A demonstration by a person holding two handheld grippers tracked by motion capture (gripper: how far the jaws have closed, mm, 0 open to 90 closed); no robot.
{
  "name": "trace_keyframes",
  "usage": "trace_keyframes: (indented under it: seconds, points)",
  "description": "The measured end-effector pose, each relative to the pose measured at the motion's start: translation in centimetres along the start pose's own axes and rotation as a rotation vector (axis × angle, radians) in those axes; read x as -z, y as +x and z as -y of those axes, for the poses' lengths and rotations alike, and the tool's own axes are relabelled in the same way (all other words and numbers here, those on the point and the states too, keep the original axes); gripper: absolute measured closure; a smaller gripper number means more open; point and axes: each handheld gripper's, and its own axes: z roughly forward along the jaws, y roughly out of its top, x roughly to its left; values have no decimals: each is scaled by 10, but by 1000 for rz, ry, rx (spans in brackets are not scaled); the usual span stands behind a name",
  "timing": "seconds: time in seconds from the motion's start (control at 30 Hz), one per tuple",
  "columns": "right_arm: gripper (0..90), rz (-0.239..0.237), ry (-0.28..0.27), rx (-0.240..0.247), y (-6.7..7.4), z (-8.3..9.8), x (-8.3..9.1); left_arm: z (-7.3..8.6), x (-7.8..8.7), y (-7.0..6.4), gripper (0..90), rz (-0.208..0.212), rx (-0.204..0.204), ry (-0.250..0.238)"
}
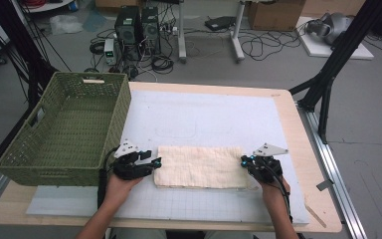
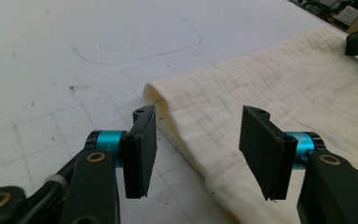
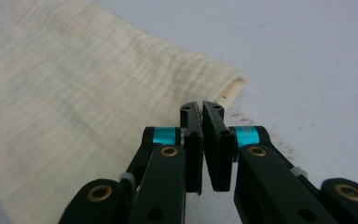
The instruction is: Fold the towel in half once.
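Item: folded cream cloth (image 1: 199, 167), lying flat near the front edge of the tabletop (image 1: 298, 134), on a white gridded mat (image 1: 204, 119), long side running across between the two grippers. Left gripper (image 1: 155, 163): held low at the cloth's left end, fingers (image 2: 140, 149) standing moderately wide and empty, one to each side of the folded edge in the left gripper view; the placing suits a pinch on that end, judged not yet made. Right gripper (image 1: 244, 162): at the cloth's right end, fingers (image 3: 192, 140) brought together with barely a slit between them. The right gripper view has the tips just short of the rolled corner of the cloth; whether any fabric is caught between them cannot be told, since the tips hide the contact point. Likely reason for the symmetrical placing: both ends taken at once, so the cloth can be lifted or folded again without sagging. Green woven basket (image 1: 64, 129): stands at the left of the tabletop, empty as far as its inside shows, close enough to serve as a destination for the cloth, though that is a guess. Farther off: floor with cables (image 1: 258, 47), two dark computer towers (image 1: 137, 27) and black frame legs (image 1: 328, 79). Hard to make out: the number of layers in the cloth; the basket's near wall hides part of its bottom; the person's forearms (image 1: 104, 214) are cut off at the lower edge.
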Motion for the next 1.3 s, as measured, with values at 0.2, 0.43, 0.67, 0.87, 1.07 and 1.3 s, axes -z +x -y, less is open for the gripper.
trace_keyframes:
  seconds: [0.2,0.43,0.67,0.87,1.07,1.3]
  points:
    - [730,48,48,-33,-7,5,-5,1,-1,0,464,2,-1,6]
    - [744,-2,12,-92,-13,5,0,2,-2,0,464,-2,0,6]
    - [884,-48,69,-58,-9,8,-9,2,-1,0,464,2,2,5]
    - [885,-28,22,-73,-11,6,0,2,-1,0,464,3,4,1]
    - [799,-30,40,-77,-10,6,-2,2,-1,0,464,6,5,0]
    - [887,-52,73,-52,-7,7,-7,2,-1,0,465,2,6,0]
